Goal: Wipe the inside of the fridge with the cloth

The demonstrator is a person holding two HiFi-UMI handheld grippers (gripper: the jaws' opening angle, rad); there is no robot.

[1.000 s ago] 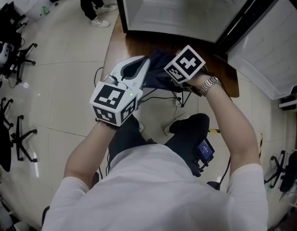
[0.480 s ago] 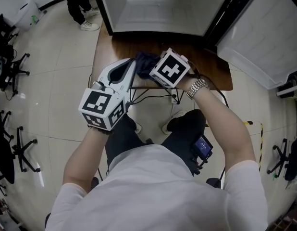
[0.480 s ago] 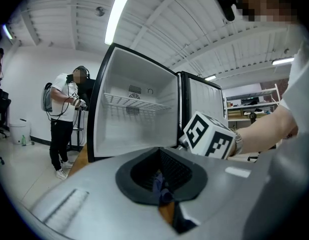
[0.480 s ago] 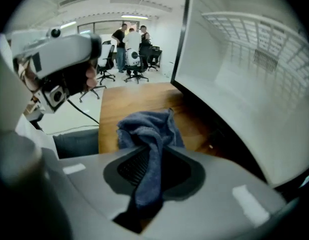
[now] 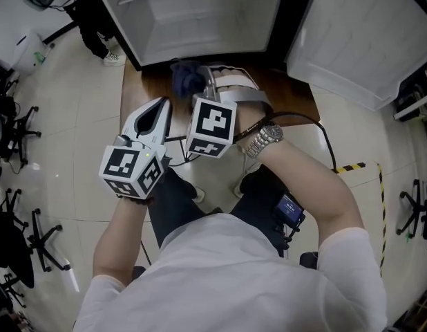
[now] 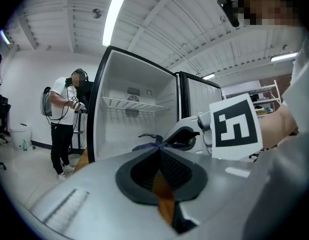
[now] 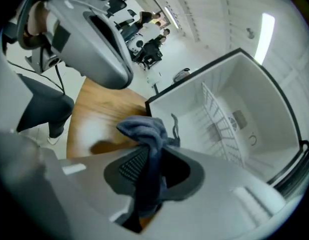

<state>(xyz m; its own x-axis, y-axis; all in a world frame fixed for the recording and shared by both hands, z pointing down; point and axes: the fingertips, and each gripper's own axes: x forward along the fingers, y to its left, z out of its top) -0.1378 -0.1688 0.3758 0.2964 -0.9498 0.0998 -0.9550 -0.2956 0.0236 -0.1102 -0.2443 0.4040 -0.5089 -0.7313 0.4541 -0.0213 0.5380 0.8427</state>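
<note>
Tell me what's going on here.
A person stands at an open fridge with a gripper in each hand. The right gripper has just been closing its jaws, and they now pinch a dark blue cloth above the wooden table. The left gripper is shut and empty, held beside the right one. Wiping inside the fridge has not yet begun.

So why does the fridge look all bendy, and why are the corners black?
Left gripper view: the wide lens bows the fridge edges, blacks out the corners, and the ceiling light glares white. Right gripper view: same bending; the cloth sits so close it looks soft. Head view: floor tile lines curve a little.
</note>
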